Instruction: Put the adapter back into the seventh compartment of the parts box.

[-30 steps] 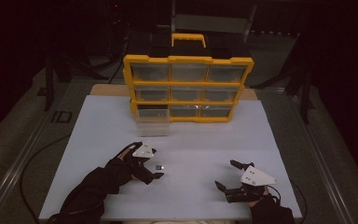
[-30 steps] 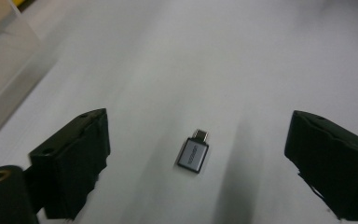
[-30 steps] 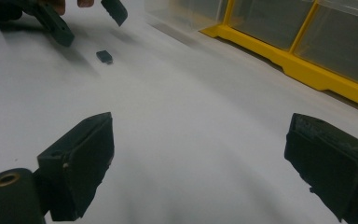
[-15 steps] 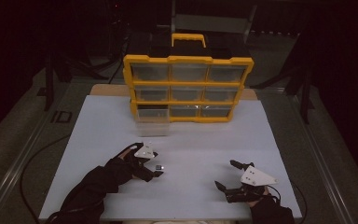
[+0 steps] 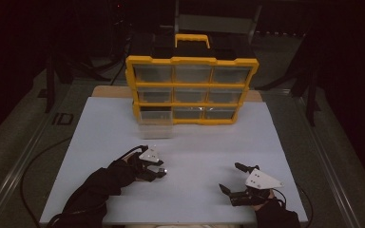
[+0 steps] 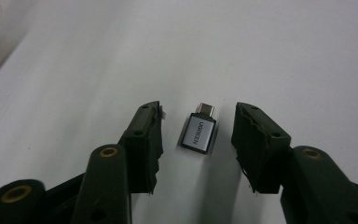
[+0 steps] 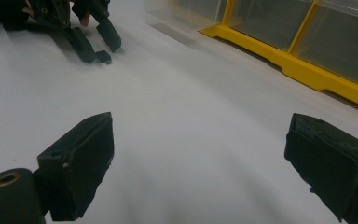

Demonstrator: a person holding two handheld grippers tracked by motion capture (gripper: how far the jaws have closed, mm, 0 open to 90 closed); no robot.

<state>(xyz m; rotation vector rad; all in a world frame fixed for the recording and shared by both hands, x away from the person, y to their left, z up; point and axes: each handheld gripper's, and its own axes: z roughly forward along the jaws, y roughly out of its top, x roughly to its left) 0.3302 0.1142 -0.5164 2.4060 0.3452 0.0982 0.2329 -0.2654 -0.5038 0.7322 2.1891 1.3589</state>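
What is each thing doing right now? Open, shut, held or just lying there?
left gripper: jaws just been closing, pads not yet touching the adapter between them.
adapter: lying flat on the table.
right gripper: open, nothing between its jaws.
drawer: pulled out of the yellow organizer.

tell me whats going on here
A person works two handheld grippers on a white table. The left gripper has just been closing around a small grey USB adapter lying flat; its pads don't touch it yet. The right gripper rests open with nothing between its jaws. Behind stands a yellow drawer organizer with one clear drawer pulled out.
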